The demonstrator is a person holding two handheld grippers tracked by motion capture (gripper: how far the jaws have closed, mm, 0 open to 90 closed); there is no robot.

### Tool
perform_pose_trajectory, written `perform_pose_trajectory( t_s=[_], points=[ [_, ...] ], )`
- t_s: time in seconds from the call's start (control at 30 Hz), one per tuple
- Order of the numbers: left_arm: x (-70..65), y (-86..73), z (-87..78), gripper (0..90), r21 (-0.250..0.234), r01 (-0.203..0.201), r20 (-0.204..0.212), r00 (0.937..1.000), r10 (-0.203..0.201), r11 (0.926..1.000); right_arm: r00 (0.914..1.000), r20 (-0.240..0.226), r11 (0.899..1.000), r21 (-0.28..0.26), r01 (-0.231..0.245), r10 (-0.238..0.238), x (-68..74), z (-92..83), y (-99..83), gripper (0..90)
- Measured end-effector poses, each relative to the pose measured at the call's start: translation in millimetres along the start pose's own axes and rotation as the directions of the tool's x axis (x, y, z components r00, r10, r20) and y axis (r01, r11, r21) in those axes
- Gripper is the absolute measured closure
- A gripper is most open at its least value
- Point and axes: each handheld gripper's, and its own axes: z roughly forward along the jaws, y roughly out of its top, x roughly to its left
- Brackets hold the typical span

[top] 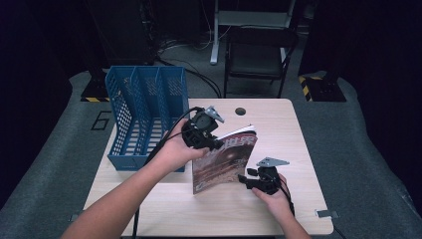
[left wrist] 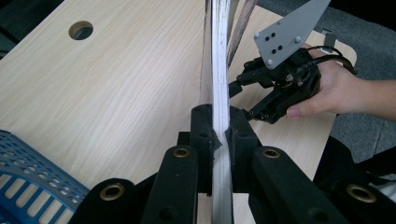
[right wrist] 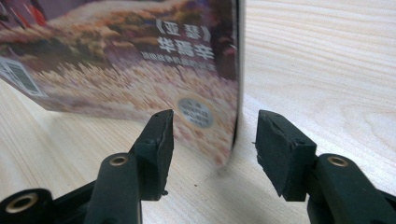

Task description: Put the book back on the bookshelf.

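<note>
My wooden table (top: 278, 119) stands on grey carpet (top: 358, 144); beyond it I see a dark chair (top: 256, 55), a white stand (top: 249, 20) and black surroundings.

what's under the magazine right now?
Bare wooden table: the magazine stands on its lower edge, clamped near the top by the left gripper. The right gripper straddles its bottom corner, jaws open.

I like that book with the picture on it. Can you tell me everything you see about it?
The magazine is thin, with a glossy cover in brown and orange tones and white Chinese characters. It stands upright on edge on the pale wooden table, beside the blue file rack. The left claw pinches its white page edges. The right claw sits open around its lower corner, not pressing.
</note>
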Motion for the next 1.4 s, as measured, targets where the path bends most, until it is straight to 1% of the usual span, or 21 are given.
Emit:
perform_pose_trajectory(
  t_s=[0.13,0.17,0.23,0.37,0.53,0.57,0.6,0.63,0.67,0.73,0.77,0.8,0.87,0.93,0.97,1.03,1.1,1.2,1.23,1.33,1.4],
  points=[
    [2.1,2.1,-5.7,83.8,-0.001,0.005,-0.008,1.0000,-0.005,1.0000,1.0000,-0.001,1.000,0.003,0.006,-0.006,-1.4,-0.6,-0.4,46.2],
    [2.7,2.5,-7.2,83.8,-0.001,0.005,-0.014,0.9999,-0.005,1.0000,1.0000,0.004,1.000,0.001,-0.002,0.002,-1.1,0.0,-0.3,46.1],
    [4.2,3.4,-11.1,83.8,-0.001,0.005,-0.020,0.9998,-0.005,1.0000,1.0000,-0.007,1.000,0.002,0.000,0.000,-1.4,-0.4,-0.6,46.1],
    [6.3,5.5,-18.1,83.8,-0.005,0.009,-0.037,0.9993,-0.009,1.0000,1.0000,-0.008,1.000,0.004,-0.002,0.002,-1.1,-0.3,-0.7,45.9],
    [10.9,9.0,-29.8,83.8,-0.007,0.009,-0.056,0.9984,-0.010,0.9999,1.0000,-0.004,1.000,0.005,-0.007,0.007,-0.7,-0.5,-1.1,45.5],
    [11.2,9.4,-32.0,83.8,-0.010,0.018,-0.055,0.9983,-0.019,0.9998,1.0000,-0.004,1.000,0.005,-0.005,0.005,-1.0,-0.7,-1.1,45.4],
    [12.3,10.1,-34.6,83.8,-0.007,0.013,-0.061,0.9980,-0.014,0.9999,1.0000,-0.005,1.000,0.005,-0.005,0.005,-1.2,-0.9,-1.2,45.4],
    [13.0,10.5,-36.7,83.8,-0.013,0.021,-0.061,0.9979,-0.022,0.9997,1.0000,-0.007,1.000,0.005,-0.005,0.005,-1.4,-1.0,-1.2,45.4],
    [14.3,11.1,-39.4,83.8,-0.011,0.016,-0.065,0.9977,-0.017,0.9998,0.9999,-0.007,1.000,0.008,-0.011,0.011,-1.3,-1.2,-1.4,45.2],
    [15.5,12.0,-43.6,83.8,-0.020,0.027,-0.074,0.9969,-0.028,0.9994,0.9999,-0.003,1.000,0.000,-0.014,0.014,-1.3,-1.0,-1.7,45.1],
    [15.9,12.5,-45.7,83.8,-0.021,0.031,-0.072,0.9969,-0.033,0.9993,0.9998,-0.003,1.000,0.003,-0.017,0.017,-1.2,-1.2,-1.8,45.1],
    [16.9,13.1,-47.2,83.8,-0.024,0.026,-0.079,0.9965,-0.028,0.9994,0.9998,-0.003,1.000,0.003,-0.018,0.018,-1.2,-1.2,-1.9,45.1],
    [18.0,14.7,-52.3,83.8,-0.023,0.030,-0.083,0.9961,-0.032,0.9993,1.0000,-0.004,1.000,0.009,-0.007,0.007,-1.8,-1.4,-1.8,45.0],
    [18.8,16.1,-56.6,83.8,-0.022,0.032,-0.088,0.9955,-0.034,0.9992,0.9998,-0.005,1.000,0.013,-0.017,0.017,-0.9,-1.0,-1.9,45.0],
    [19.0,16.8,-58.7,83.8,-0.026,0.038,-0.091,0.9950,-0.041,0.9989,0.9999,-0.008,1.000,0.013,-0.013,0.013,-1.1,-0.5,-1.8,45.0],
    [20.2,18.4,-62.8,83.8,-0.031,0.033,-0.095,0.9948,-0.036,0.9990,1.0000,-0.005,1.000,0.011,0.004,-0.004,-2.1,0.2,-1.8,44.9],
    [21.1,19.9,-68.1,83.8,-0.038,0.041,-0.100,0.9939,-0.045,0.9984,1.0000,-0.005,1.000,0.012,0.006,-0.006,-2.0,0.2,-1.7,44.9],
    [23.1,22.0,-75.1,83.8,-0.046,0.036,-0.111,0.9930,-0.040,0.9983,1.0000,-0.005,1.000,0.013,0.007,-0.007,-1.9,0.1,-1.8,44.9],
    [23.5,22.5,-76.9,83.8,-0.046,0.036,-0.111,0.9930,-0.041,0.9983,0.9999,0.008,1.000,0.012,0.007,-0.007,-1.6,0.2,-1.6,44.9],
    [24.8,24.9,-83.9,83.8,-0.053,0.041,-0.120,0.9917,-0.047,0.9978,1.0000,-0.004,1.000,0.010,0.008,-0.008,-1.9,-0.5,-1.7,44.8],
    [25.3,25.9,-86.5,83.8,-0.054,0.047,-0.119,0.9914,-0.054,0.9974,0.9999,-0.003,1.000,0.010,0.011,-0.011,-2.2,-0.3,-1.7,44.8]
  ],
)
